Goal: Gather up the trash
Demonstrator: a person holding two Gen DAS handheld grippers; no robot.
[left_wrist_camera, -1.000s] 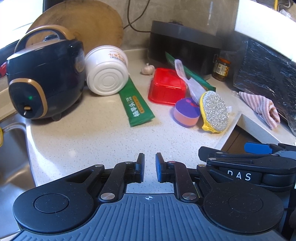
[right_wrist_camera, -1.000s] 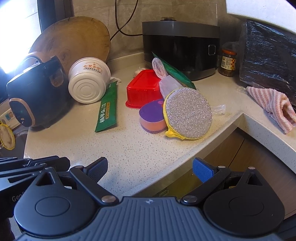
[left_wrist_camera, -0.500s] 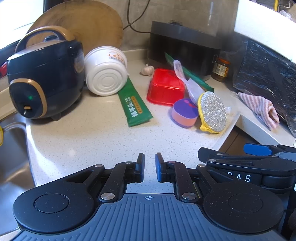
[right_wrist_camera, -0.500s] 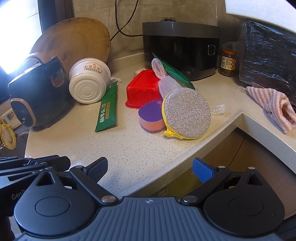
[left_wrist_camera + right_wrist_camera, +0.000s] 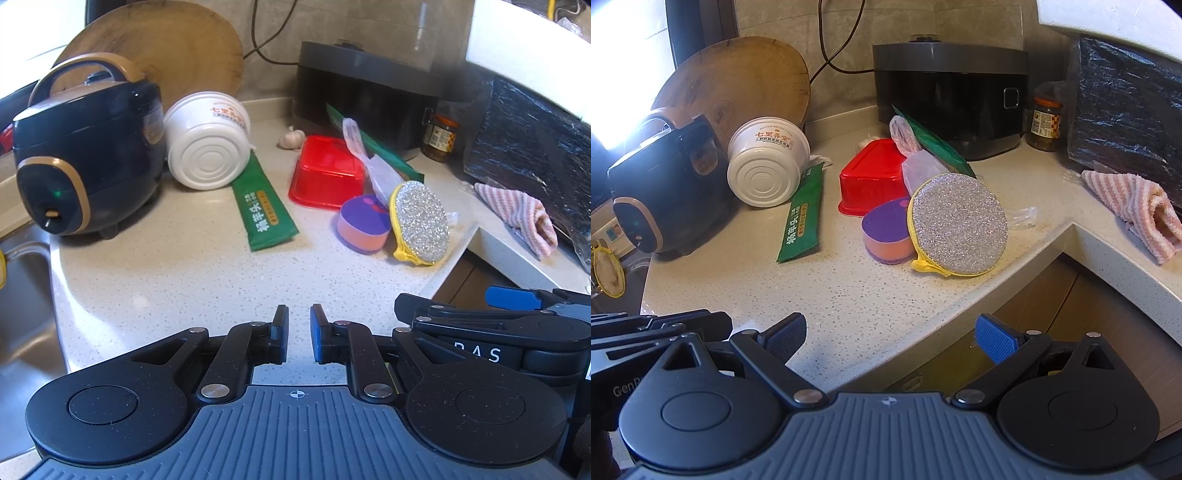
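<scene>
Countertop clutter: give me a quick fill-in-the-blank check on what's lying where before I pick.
1. The white cup lies on its ____.
2. The silver scrubber leans against the ____ sponge.
3. The right gripper is ____.
4. The green wrapper lies between the cup and the ____ container.

Answers: side; purple; open; red

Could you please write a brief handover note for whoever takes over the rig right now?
Left gripper: jaws nearly closed, holding nothing.
Right gripper: wide open, empty, at the counter's front edge.
Trash on the counter, untouched: green wrapper, tipped white cup, red container, plastic bag.
Done: nothing collected.
Left: everything; no bin is visible.
</scene>
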